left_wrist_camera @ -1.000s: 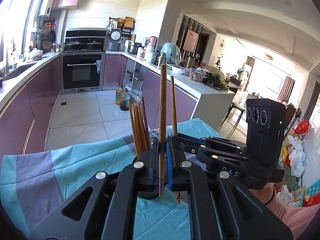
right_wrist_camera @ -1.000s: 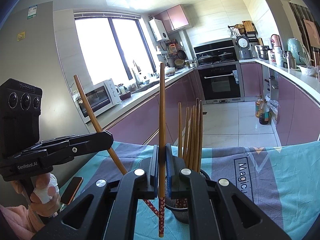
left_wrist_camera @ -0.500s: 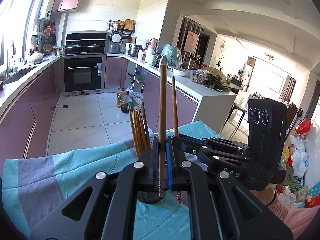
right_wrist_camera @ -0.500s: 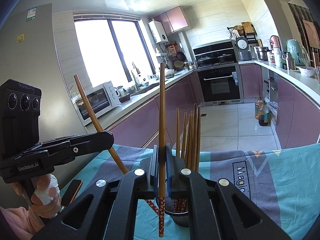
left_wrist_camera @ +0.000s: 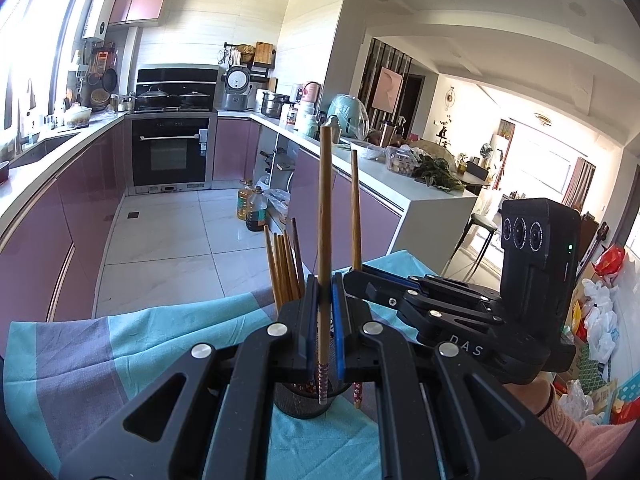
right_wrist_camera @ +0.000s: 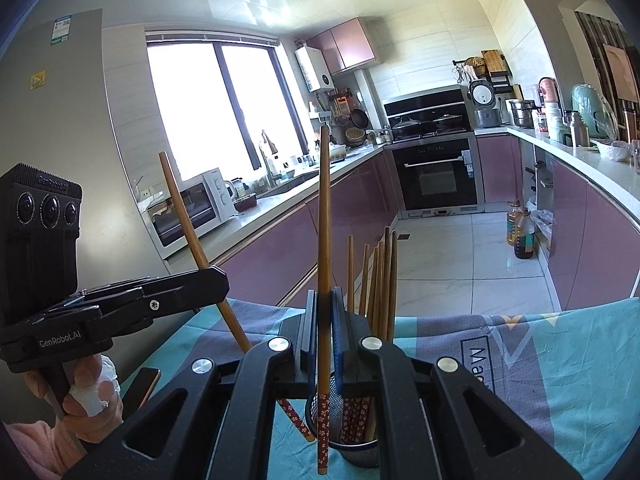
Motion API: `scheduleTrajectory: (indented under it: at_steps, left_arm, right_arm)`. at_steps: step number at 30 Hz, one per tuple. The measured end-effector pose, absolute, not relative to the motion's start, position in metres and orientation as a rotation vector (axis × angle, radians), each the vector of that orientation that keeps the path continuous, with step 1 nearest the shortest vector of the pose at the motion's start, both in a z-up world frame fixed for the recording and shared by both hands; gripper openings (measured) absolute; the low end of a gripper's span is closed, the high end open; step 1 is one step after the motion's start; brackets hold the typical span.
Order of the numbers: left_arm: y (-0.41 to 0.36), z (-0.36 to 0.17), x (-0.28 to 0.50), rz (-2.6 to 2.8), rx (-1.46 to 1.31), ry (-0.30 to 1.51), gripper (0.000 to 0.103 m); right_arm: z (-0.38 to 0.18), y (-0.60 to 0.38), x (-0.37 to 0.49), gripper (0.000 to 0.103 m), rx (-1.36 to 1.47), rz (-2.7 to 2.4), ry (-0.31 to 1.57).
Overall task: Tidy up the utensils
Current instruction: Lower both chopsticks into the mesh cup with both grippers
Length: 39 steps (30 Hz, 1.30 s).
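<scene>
Left gripper (left_wrist_camera: 324,312): clamped on one upright chopstick (left_wrist_camera: 325,216), above the mesh holder (left_wrist_camera: 300,400). Right gripper (right_wrist_camera: 324,320): clamped on another chopstick (right_wrist_camera: 323,240), beside the holder's bundle (right_wrist_camera: 380,276).

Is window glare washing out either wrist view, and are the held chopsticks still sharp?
Right wrist view: window blown out white, chopstick in the right gripper sharp. Left wrist view: glare only at the left edge, chopstick crisp; both views fisheye-curved.

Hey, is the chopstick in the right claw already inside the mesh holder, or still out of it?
Out. The right claw grips the brown wooden chopstick upright; its patterned tip hangs outside the black mesh holder's rim.
</scene>
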State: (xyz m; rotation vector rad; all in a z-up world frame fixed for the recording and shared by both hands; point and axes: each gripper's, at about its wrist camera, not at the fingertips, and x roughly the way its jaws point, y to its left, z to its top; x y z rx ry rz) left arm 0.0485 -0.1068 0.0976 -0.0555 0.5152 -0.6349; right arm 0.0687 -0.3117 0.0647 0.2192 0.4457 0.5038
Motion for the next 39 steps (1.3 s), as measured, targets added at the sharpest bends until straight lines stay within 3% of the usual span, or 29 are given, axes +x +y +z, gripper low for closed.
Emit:
scheduleTrajectory:
  at_steps: [39]
  left_arm:
    - [-0.118, 0.103, 0.072, -0.630, -0.053, 0.555, 0.007]
  right_arm:
    - [0.065, -0.311, 0.094, 0.006, 0.226, 0.451, 0.435]
